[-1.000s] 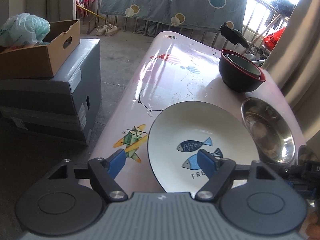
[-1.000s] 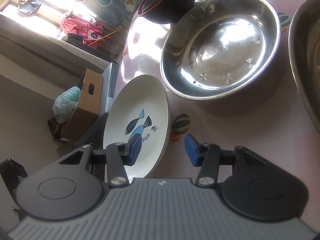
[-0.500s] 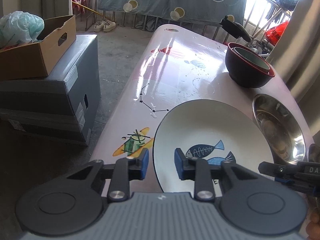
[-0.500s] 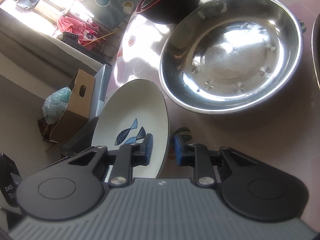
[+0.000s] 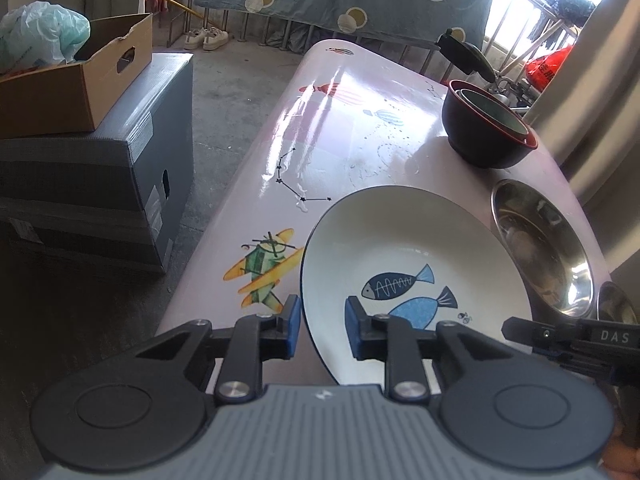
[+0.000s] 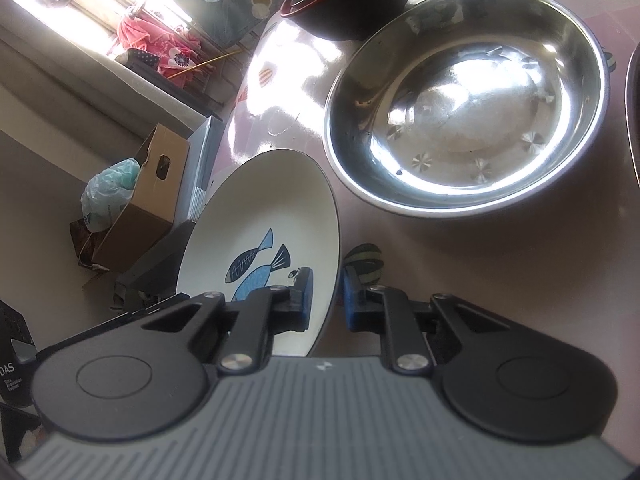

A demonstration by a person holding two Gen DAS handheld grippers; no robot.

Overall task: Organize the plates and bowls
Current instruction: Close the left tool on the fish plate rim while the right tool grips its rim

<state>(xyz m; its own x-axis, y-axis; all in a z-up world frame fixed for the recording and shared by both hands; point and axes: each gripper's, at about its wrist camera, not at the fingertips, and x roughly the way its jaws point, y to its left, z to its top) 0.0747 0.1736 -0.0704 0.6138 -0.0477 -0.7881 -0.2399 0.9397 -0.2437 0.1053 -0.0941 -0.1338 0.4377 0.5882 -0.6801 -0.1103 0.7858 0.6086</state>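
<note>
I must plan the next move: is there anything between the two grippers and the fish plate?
Nothing visible. The left gripper and the right gripper each close on the rim of the fish plate, one pad inside and one outside.

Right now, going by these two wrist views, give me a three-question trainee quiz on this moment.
1. True or false: both grippers are clamped on the rim of the fish plate.
2. Which dish sits right beside the plate? A) steel bowl B) glass cup C) wooden tray
3. Fill in: the dark bowl has another ____ nested inside it.

Key:
1. True: left gripper and right gripper each pinch the rim.
2. A
3. bowl
</note>
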